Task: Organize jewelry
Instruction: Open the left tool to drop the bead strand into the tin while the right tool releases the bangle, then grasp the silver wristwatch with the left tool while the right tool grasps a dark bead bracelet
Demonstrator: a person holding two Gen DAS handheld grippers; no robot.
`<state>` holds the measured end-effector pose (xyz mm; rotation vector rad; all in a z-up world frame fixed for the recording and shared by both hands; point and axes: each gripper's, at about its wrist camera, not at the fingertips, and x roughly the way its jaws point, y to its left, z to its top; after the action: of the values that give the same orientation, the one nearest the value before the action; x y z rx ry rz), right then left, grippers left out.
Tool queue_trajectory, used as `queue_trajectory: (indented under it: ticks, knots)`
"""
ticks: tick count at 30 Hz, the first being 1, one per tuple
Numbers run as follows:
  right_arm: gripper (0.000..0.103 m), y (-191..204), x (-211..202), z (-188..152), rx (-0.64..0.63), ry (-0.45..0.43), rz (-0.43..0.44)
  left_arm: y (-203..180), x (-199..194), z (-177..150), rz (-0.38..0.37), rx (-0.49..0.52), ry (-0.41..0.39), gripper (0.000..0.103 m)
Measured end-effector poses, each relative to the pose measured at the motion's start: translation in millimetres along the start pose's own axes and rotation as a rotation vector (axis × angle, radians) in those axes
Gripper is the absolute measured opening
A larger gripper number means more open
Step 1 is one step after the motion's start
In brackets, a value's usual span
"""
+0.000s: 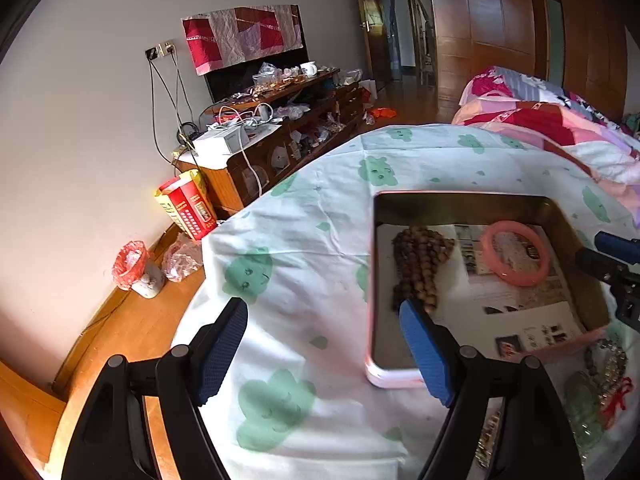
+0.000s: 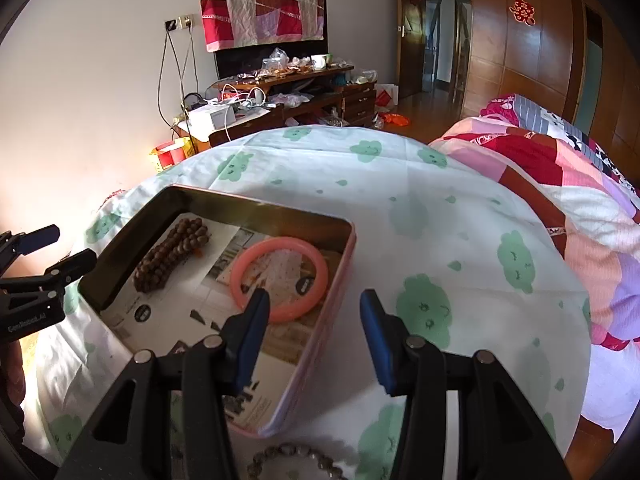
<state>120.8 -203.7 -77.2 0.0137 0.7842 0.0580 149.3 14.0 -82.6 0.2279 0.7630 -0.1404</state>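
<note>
A pink tin box (image 1: pixel 394 380) (image 2: pixel 344 256) lies open on a round table with a white cloth printed with green clouds. In it lie a brown wooden bead strand (image 1: pixel 420 264) (image 2: pixel 172 254) and a pink bangle (image 1: pixel 514 254) (image 2: pixel 278 280) on printed paper. My left gripper (image 1: pixel 324 344) is open and empty over the cloth at the box's left edge. My right gripper (image 2: pixel 314 332) is open and empty above the box's near right corner. Loose jewelry (image 1: pixel 600 384) lies on the cloth near the box, and a bead bracelet (image 2: pixel 296 460) shows below the right gripper.
A bed with a pink patchwork quilt (image 2: pixel 560 184) stands right of the table. A cluttered wooden TV cabinet (image 1: pixel 280 128) lines the wall. A red bin (image 1: pixel 132 268) and a red and yellow box (image 1: pixel 188 208) sit on the wooden floor at left.
</note>
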Motion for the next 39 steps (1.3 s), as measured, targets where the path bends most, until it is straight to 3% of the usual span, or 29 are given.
queue_trajectory:
  ticks: [13, 21, 30, 39]
  knots:
    - [0.050, -11, -35, -40, 0.071, -0.017, 0.009, -25, -38, -40, -0.055, -0.027, 0.052, 0.079]
    - [0.050, -14, -62, -58, 0.081, -0.052, -0.008, -50, -54, -71, -0.082, 0.045, 0.053, 0.079]
    - [0.050, -31, -70, -84, 0.095, -0.024, -0.076, -69, -73, -76, -0.100, 0.096, 0.001, 0.079]
    - [0.050, -21, -66, -92, 0.072, -0.008, -0.052, -92, -61, -82, -0.151, 0.162, 0.038, 0.079]
